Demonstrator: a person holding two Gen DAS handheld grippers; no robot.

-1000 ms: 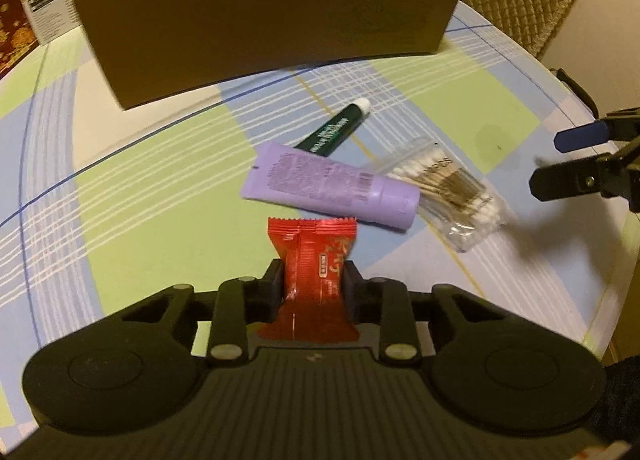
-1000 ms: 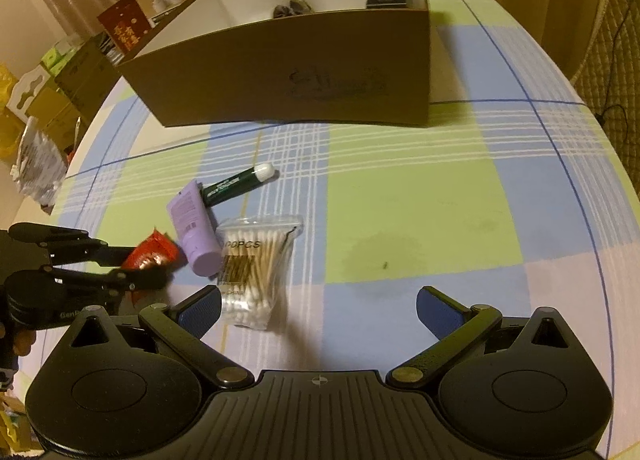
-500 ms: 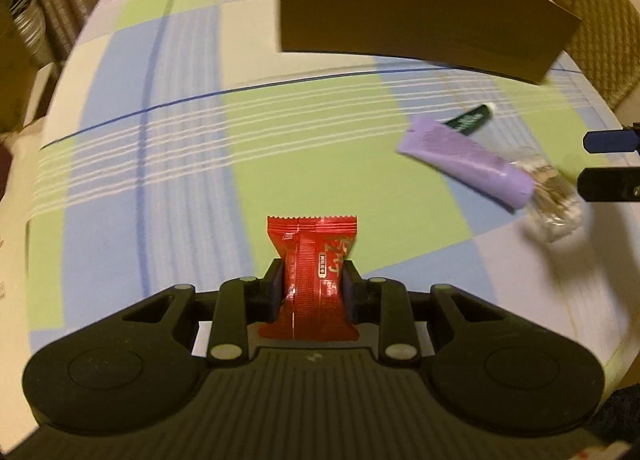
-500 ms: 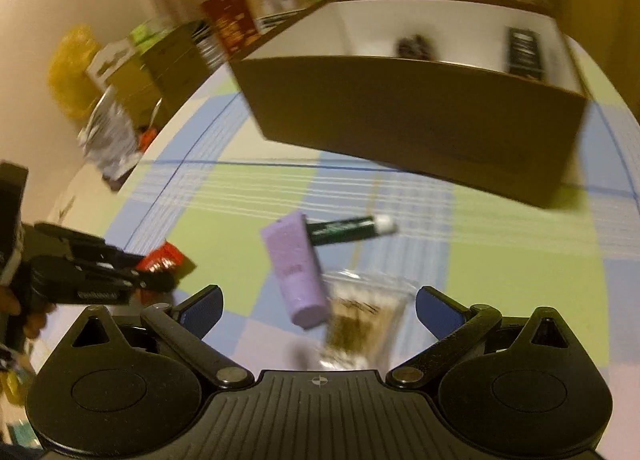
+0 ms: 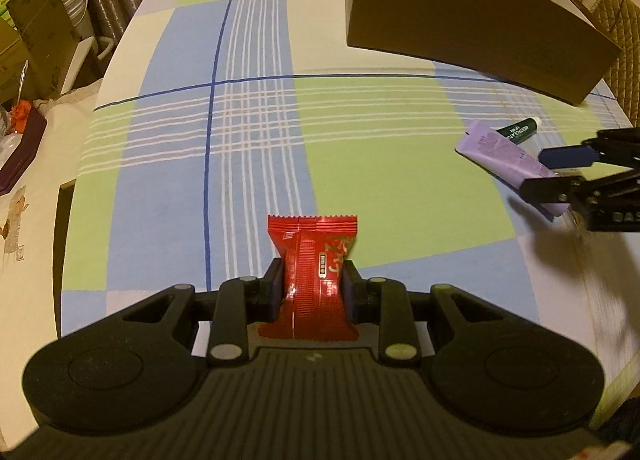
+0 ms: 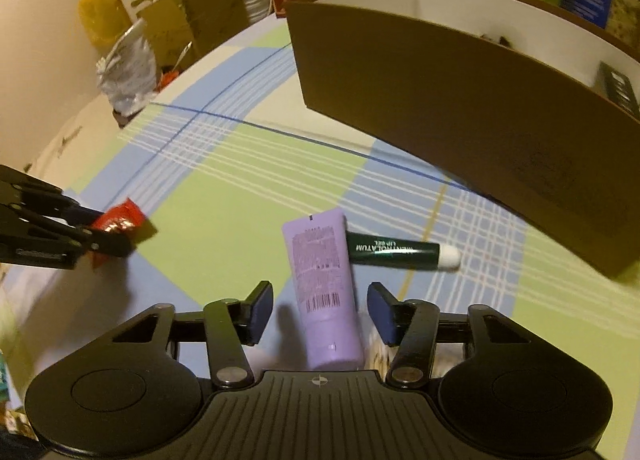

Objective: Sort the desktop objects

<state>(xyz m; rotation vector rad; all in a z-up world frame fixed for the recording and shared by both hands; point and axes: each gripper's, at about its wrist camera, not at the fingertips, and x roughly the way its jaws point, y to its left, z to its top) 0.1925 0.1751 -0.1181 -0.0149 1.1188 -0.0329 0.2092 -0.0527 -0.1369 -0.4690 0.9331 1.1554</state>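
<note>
My left gripper is shut on a red snack packet, held above the checked tablecloth well to the left of the other items. In the right wrist view the same packet shows at the far left. My right gripper straddles the cap end of a purple tube. Its jaws are closing, with a gap on each side of the tube. A dark green lip-gel stick lies touching the tube's right side. A clear pack of cotton swabs is mostly hidden under the right finger.
A brown cardboard box with a white inside stands at the back right and holds a few small items. Cartons and bags crowd the floor beyond the table's left edge. A quilted chair back stands to the right of the box.
The right gripper dropped over the purple tube and its jaws narrowed from wide open. The left gripper carried the red packet leftwards, away from the tube and swabs.
</note>
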